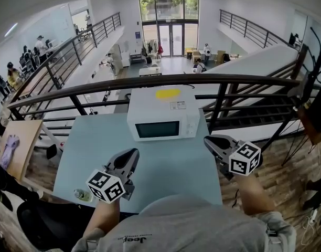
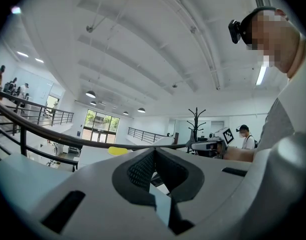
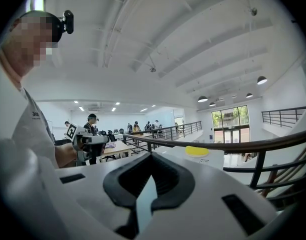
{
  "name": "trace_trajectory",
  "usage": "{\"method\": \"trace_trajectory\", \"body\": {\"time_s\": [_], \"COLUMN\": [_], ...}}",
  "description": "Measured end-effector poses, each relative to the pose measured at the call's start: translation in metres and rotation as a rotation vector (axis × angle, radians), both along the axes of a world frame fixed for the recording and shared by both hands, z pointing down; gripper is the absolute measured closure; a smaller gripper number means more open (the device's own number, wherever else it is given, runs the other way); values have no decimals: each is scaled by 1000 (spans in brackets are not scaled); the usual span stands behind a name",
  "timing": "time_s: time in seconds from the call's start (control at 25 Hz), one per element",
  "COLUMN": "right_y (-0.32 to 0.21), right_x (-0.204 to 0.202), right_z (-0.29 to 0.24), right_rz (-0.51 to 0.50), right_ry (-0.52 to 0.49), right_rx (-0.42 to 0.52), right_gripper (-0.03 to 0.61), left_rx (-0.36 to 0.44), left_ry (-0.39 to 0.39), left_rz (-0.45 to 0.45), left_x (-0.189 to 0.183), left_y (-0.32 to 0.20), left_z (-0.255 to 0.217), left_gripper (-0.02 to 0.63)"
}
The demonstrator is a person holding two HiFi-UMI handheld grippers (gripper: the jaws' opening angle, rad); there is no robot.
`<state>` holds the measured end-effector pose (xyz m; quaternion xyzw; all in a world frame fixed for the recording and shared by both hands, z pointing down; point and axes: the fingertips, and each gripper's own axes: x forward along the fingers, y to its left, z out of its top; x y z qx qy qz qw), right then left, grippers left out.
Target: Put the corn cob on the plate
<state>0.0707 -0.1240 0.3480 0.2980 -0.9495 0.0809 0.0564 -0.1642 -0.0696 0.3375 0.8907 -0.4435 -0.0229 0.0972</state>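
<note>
While held over blue table [image 1: 92, 140], left gripper [image 1: 132, 153] and right gripper [image 1: 208, 139] pressed together, empty — white microwave [image 1: 163, 121] ahead, yellow plate [image 1: 168, 93] on top.

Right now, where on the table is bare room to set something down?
The table is bare left of the microwave and in front of it, between the left gripper and right gripper. A small clear object crowds the near left corner.

Likely a large open-plan office or lab building, seen from a mezzanine: black railing [image 1: 150, 80], atrium floor [image 1: 173, 64] below, glass entrance doors [image 1: 170, 38], people [image 1: 27, 56] at desks.
</note>
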Motion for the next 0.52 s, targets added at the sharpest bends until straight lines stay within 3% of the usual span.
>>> {"method": "trace_trajectory", "body": {"time_s": [0.52], "right_y": [-5], "right_x": [-2], "right_z": [-2], "right_rz": [-12], "right_ry": [13], "right_rx": [9], "right_gripper": [563], "left_rx": [1], "left_ry": [6], "left_rz": [-9], "left_x": [-2], "left_y": [-4], "left_z": [-1], "left_gripper": [595]}}
